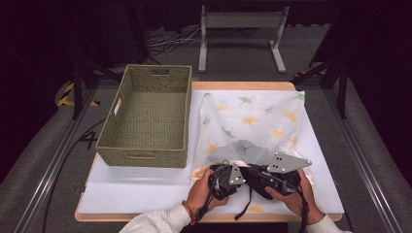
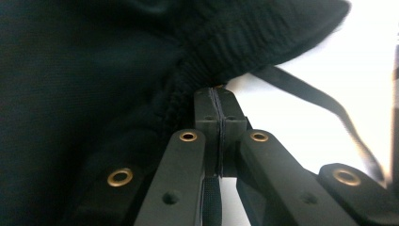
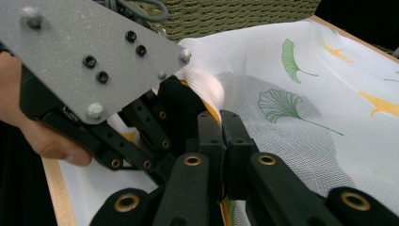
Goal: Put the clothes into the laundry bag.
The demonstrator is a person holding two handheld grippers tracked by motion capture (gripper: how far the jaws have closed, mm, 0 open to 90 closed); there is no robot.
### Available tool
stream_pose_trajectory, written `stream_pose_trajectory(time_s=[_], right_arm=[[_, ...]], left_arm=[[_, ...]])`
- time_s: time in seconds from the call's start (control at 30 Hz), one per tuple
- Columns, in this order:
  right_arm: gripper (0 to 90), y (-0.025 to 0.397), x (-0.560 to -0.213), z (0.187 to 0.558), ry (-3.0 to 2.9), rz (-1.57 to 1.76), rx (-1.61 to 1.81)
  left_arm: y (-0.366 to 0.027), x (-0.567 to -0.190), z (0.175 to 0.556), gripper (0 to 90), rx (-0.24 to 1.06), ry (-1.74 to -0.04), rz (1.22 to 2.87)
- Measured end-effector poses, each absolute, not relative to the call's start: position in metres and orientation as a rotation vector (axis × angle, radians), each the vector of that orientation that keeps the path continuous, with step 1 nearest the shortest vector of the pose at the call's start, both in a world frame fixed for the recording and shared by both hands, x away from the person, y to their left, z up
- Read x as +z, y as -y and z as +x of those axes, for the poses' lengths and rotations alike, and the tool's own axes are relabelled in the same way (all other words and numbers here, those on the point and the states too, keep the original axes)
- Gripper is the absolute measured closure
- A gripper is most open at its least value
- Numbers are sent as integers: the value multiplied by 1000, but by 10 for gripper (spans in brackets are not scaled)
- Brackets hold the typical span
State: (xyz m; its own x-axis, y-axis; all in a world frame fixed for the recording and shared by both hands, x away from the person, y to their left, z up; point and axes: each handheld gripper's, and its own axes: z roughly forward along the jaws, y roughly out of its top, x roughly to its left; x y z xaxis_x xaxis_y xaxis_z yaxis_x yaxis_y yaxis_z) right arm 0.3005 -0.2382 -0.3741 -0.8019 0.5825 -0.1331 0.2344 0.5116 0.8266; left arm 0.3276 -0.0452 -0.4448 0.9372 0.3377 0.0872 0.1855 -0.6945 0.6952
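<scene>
**Two grippers meet over a black garment at the table's near edge**

High view: I have both grippers close together at the near edge of the table [image 1: 121, 194], the left gripper [image 1: 224, 180] and the right gripper [image 1: 265, 178] almost touching, with a black garment [image 1: 260, 187] bunched between and under them. It lies on a white mesh bag printed with ginkgo leaves [image 1: 252, 121], whose near hem is lifted where the tools meet. A black drawstring [image 1: 244, 206] trails from the garment toward me. The woven basket [image 1: 145, 116] stands well apart, to the left and farther back, its long axis running away from me. My left gripper is the nearer one to it.

Left gripper view: my jaws are pressed together on the garment's ribbed waistband [image 2: 197, 80]; the cloth fills the left and top, so the garment lies ahead and to that gripper's left, with the drawstring [image 2: 324, 106] running off to the right.

Right gripper view: my jaws are closed on a fold of the mesh bag [image 3: 207, 89], pinching its hem just ahead; the left gripper's grey plate [image 3: 84, 56] and a hand [image 3: 33, 127] sit just beside it, on the left. I judge the move ahead turns on the bag's mouth lying right beside the garment.
</scene>
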Motion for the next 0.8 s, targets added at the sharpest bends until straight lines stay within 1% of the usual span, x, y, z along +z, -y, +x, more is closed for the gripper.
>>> stream_pose_trajectory(time_s=[0.3, 0.53, 0.63, 0.73, 0.8], right_arm=[[889, 243, -369, 300, -2327, 708, 1242], [889, 242, -373, 301, -2348, 707, 1221], [890, 242, -373, 301, -2347, 708, 1220], [889, 244, -374, 302, -2345, 720, 1221], [890, 244, -374, 302, -2348, 722, 1220]], left_arm=[[41, -445, 345, 896, 341, -455, 2320], [29, -439, 356, 895, 361, -534, 2273], [24, -437, 360, 896, 398, -569, 2264], [17, -435, 364, 896, 366, -602, 2235], [17, -434, 362, 895, 371, -598, 2237]])
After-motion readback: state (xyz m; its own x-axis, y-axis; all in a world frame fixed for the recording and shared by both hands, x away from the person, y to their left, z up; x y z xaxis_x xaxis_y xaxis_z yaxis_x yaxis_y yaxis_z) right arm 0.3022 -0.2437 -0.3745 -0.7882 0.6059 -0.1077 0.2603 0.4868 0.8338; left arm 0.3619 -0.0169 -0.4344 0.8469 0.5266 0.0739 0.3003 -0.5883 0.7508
